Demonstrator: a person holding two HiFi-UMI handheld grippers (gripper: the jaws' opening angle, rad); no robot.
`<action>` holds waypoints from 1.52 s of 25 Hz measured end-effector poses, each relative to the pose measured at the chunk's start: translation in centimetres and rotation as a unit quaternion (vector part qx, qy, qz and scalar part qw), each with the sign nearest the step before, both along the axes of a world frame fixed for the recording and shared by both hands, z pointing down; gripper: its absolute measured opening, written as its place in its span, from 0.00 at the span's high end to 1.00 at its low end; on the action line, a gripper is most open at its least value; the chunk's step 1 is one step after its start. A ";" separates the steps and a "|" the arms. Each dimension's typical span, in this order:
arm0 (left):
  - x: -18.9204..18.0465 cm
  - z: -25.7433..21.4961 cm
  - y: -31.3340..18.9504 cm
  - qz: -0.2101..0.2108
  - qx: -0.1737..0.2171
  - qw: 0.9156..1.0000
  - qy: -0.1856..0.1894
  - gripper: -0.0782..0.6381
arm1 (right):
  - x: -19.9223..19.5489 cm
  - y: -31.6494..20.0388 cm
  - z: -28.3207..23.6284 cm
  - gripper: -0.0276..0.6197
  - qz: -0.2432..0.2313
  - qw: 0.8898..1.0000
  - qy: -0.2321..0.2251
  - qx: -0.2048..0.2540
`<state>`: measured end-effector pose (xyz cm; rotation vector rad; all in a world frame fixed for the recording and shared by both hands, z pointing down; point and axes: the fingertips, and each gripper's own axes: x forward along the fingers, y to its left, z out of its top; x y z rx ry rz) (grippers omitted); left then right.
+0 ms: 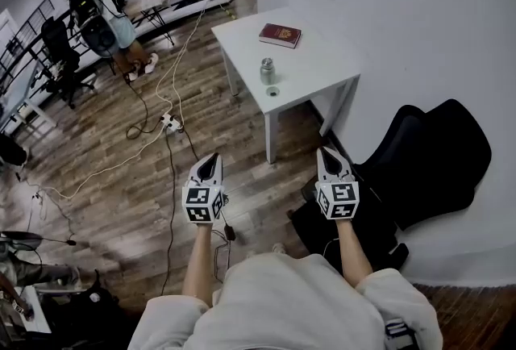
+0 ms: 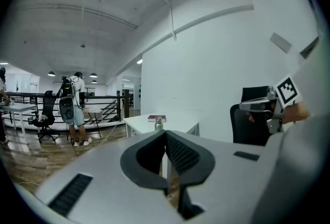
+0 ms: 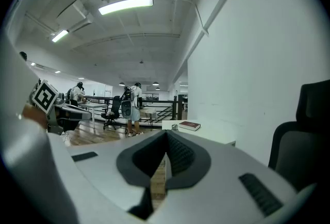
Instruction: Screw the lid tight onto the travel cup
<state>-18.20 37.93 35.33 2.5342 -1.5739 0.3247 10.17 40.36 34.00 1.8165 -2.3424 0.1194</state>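
A small metal travel cup (image 1: pixel 267 70) stands upright on a white table (image 1: pixel 322 74) some way ahead of me. Its round lid (image 1: pixel 272 91) lies on the tabletop just in front of the cup. In the left gripper view the cup (image 2: pixel 158 124) shows small, just above my jaws. My left gripper (image 1: pixel 211 159) and right gripper (image 1: pixel 326 153) hang side by side over the floor, well short of the table. Both the left gripper (image 2: pixel 166 132) and the right gripper (image 3: pixel 166 135) are shut with nothing between their jaws.
A red book (image 1: pixel 280 35) lies at the table's far side. A black office chair (image 1: pixel 435 155) stands to my right by the white wall. Cables and a power strip (image 1: pixel 169 122) run across the wooden floor. A person with a backpack (image 1: pixel 105 10) stands by the railing.
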 end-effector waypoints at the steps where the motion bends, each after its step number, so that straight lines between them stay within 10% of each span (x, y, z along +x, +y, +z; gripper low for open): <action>1: 0.0 0.0 0.0 0.000 0.000 1.000 0.000 0.88 | -0.1 0.0 0.0 0.96 -0.001 1.000 -0.002 0.000; 38: 2.7 4.1 -10.9 -0.016 -0.024 1.000 -0.009 0.88 | 1.0 -12.5 4.1 0.96 -0.036 0.999 -0.004 -0.022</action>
